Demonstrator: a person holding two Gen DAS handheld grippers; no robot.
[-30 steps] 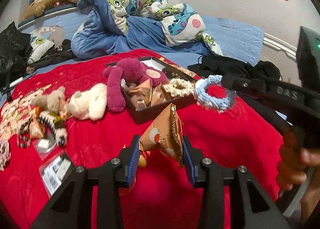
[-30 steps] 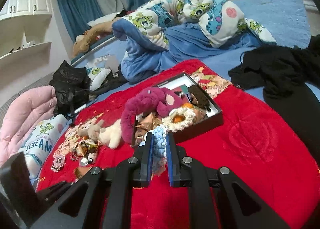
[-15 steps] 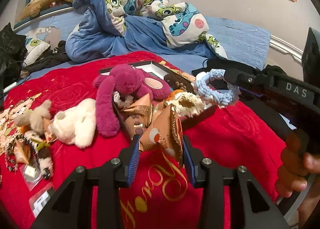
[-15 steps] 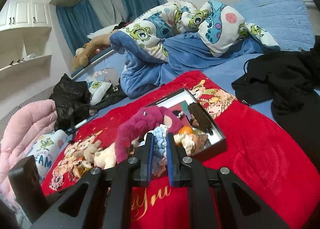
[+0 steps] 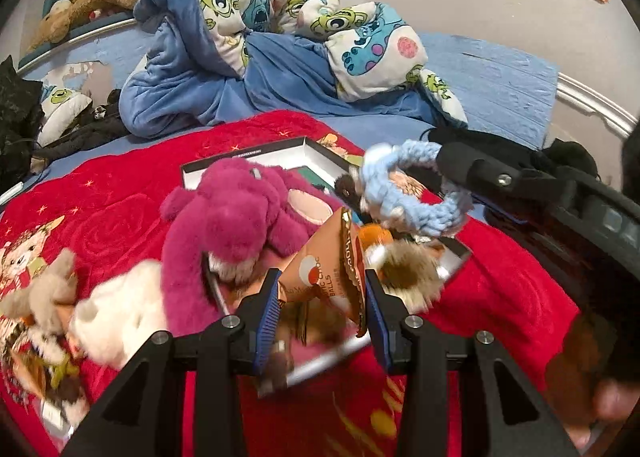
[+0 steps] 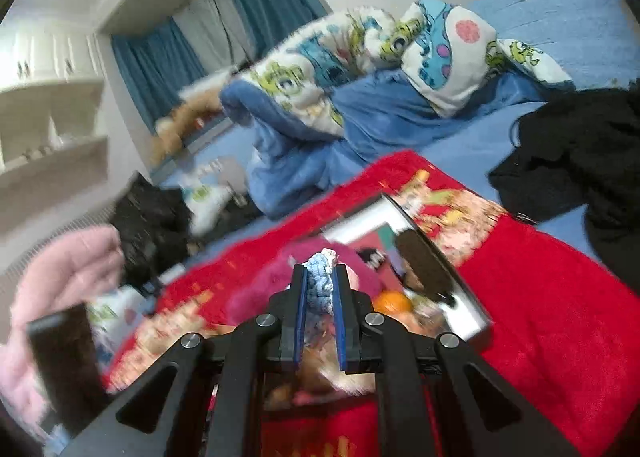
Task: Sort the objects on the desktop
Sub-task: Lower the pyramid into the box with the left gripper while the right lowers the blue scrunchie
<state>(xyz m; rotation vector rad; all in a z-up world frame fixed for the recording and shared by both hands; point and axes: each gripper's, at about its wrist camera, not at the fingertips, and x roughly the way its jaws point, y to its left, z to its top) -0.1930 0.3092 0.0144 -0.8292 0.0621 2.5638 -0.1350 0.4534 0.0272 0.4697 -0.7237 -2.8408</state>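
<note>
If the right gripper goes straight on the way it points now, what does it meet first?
Most likely the pink plush toy lying over the box, just beyond the blue rope ring that the right gripper holds; blur leaves depth uncertain.

We are in a home bedroom: a bed (image 5: 500, 73) with a cartoon-monster duvet (image 5: 280, 17), a red blanket (image 5: 120, 197), plush toys, blue curtains (image 6: 260, 9) and white wall shelves (image 6: 52, 129).
</note>
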